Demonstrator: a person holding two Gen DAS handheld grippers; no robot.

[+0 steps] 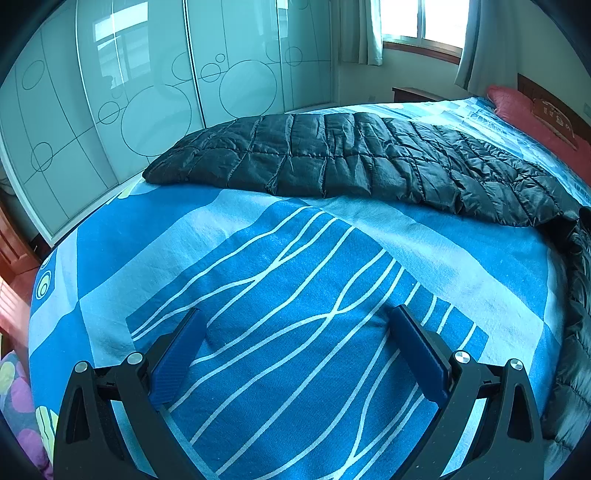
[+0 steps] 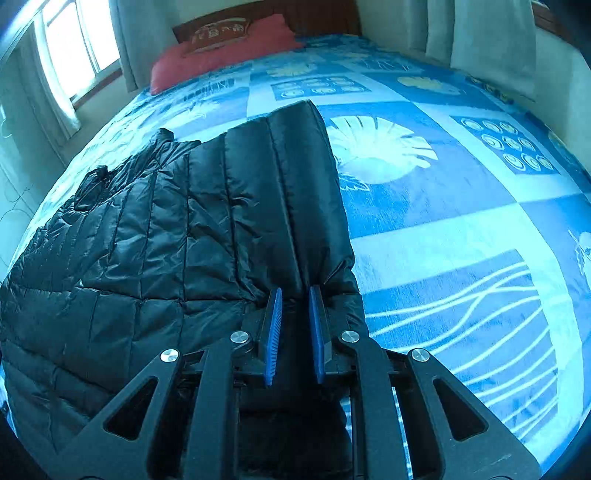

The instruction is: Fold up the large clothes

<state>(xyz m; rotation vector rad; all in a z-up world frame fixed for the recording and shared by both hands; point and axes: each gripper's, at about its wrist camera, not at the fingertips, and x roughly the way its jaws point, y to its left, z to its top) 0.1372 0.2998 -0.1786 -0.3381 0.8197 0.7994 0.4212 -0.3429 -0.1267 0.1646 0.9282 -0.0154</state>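
Note:
A black quilted down jacket [image 1: 343, 158] lies spread across the blue patterned bedsheet [image 1: 280, 280]. My left gripper [image 1: 295, 321] is open and empty, hovering over bare sheet in front of the jacket. In the right wrist view the jacket [image 2: 177, 229] fills the left half, with a sleeve [image 2: 295, 177] stretched straight ahead. My right gripper [image 2: 295, 295] is shut on the jacket fabric at the near end of that sleeve, which bunches between the blue pads [image 2: 272, 325].
A red pillow [image 2: 221, 51] lies against the wooden headboard [image 2: 266, 18]. Frosted wardrobe doors [image 1: 147, 92] stand beyond the bed's far side. A window with curtains [image 1: 421, 22] is at the back. The bedsheet [image 2: 461, 221] stretches right of the sleeve.

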